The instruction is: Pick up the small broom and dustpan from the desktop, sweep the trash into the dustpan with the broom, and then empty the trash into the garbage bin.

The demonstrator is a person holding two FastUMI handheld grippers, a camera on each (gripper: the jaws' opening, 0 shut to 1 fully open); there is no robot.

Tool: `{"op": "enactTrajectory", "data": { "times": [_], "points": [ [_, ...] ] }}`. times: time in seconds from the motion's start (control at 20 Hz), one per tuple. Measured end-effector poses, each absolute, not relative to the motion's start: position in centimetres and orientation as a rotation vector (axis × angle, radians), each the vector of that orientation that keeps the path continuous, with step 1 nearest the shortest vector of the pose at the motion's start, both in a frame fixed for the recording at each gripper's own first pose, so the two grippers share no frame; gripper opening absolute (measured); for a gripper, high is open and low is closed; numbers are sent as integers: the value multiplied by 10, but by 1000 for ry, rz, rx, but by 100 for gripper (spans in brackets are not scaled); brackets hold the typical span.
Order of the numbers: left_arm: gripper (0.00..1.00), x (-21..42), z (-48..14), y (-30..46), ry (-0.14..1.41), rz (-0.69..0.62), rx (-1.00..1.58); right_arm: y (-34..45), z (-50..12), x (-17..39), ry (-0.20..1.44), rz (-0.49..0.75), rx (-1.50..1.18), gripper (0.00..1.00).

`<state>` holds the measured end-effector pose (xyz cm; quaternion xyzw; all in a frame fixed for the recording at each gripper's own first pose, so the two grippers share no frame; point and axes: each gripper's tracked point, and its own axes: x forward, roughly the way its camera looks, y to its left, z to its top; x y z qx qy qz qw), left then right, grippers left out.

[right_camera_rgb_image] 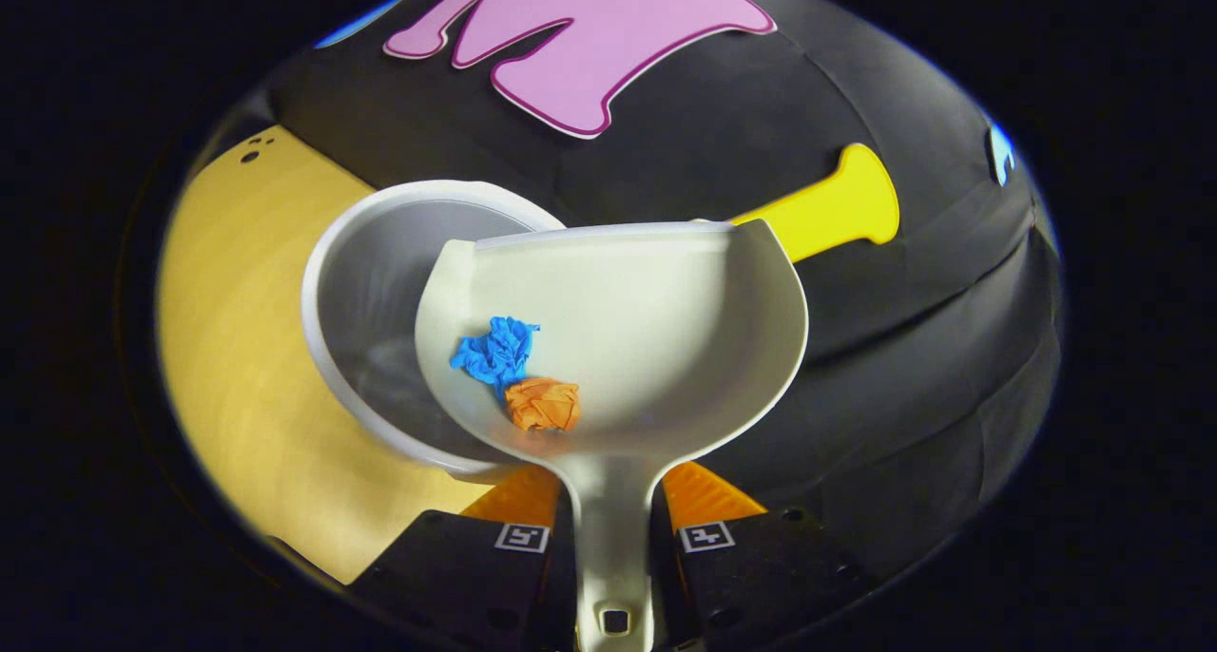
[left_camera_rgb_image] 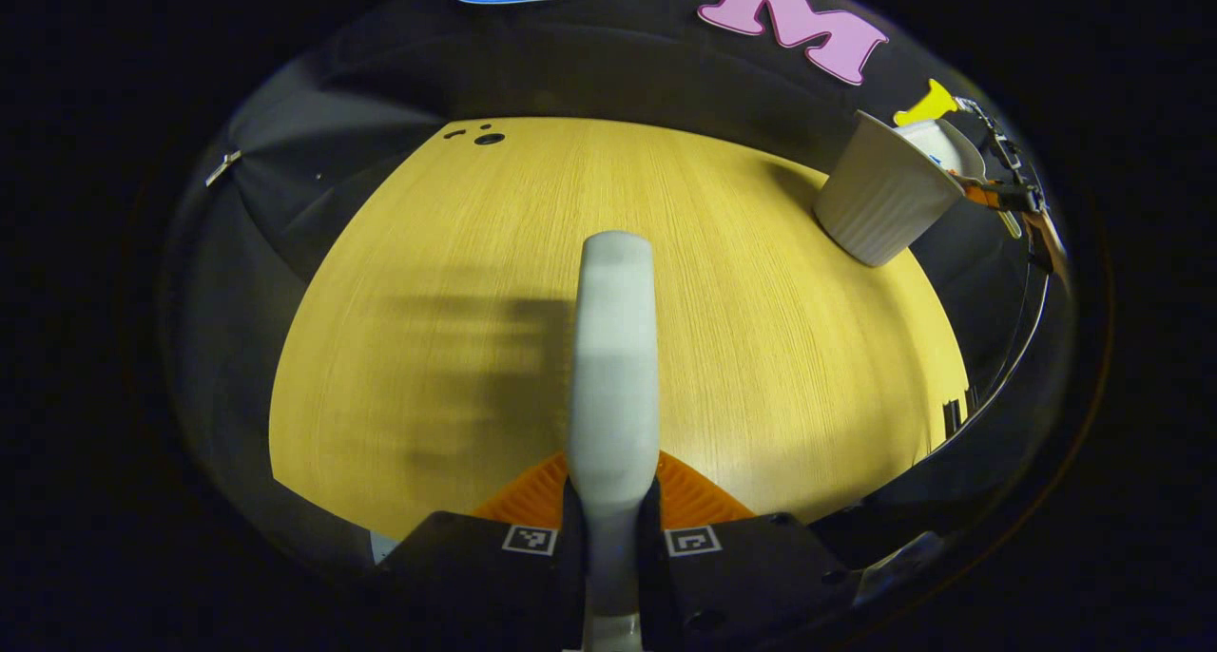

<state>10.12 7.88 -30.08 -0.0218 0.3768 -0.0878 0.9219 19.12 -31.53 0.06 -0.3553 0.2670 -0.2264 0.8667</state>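
In the right gripper view my right gripper [right_camera_rgb_image: 613, 509] is shut on the handle of the white dustpan [right_camera_rgb_image: 656, 329]. A blue paper wad [right_camera_rgb_image: 494, 353] and an orange paper wad [right_camera_rgb_image: 544, 403] lie in the pan near its handle end. The pan hangs over the right rim of the white garbage bin [right_camera_rgb_image: 366, 281]. In the left gripper view my left gripper [left_camera_rgb_image: 613, 500] is shut on the pale broom handle [left_camera_rgb_image: 615, 367], which points out over the wooden desktop [left_camera_rgb_image: 761, 348]. The bristles are hidden. The ribbed bin [left_camera_rgb_image: 884, 201] stands at the desk's far right, with the dustpan [left_camera_rgb_image: 941, 143] above it.
The desktop [right_camera_rgb_image: 238, 367] lies to the left of the bin in the right gripper view. Small dark holes [left_camera_rgb_image: 487, 138] mark the desk's far left corner. The other gripper and its holder [left_camera_rgb_image: 1017, 201] show beyond the bin. Black cloth walls surround the desk.
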Motion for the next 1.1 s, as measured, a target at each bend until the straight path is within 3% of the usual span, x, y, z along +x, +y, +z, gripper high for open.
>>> {"op": "enactTrajectory", "data": {
  "times": [0.2, 0.25, 0.5, 0.55, 0.7, 1.1],
  "points": [
    [25, 107, -289, 85, 761, -171, -39, -317, 9, 190, 530, -482, -1009, 35],
    [27, 109, -288, 86, 763, -167, -34, -318, 10, 188, 515, -483, -1081, 39],
    [27, 110, -281, 87, 758, -158, -66, -336, 25, 154, 465, -473, -1321, 31],
    [27, 110, -282, 88, 759, -156, -65, -341, 27, 148, 463, -462, -1358, 35],
    [27, 110, -281, 86, 765, -159, -58, -351, 31, 153, 458, -417, -1481, 35],
    [27, 113, -276, 84, 758, -163, -29, -350, 29, 152, 489, -383, -1463, 35]
  ]
}}
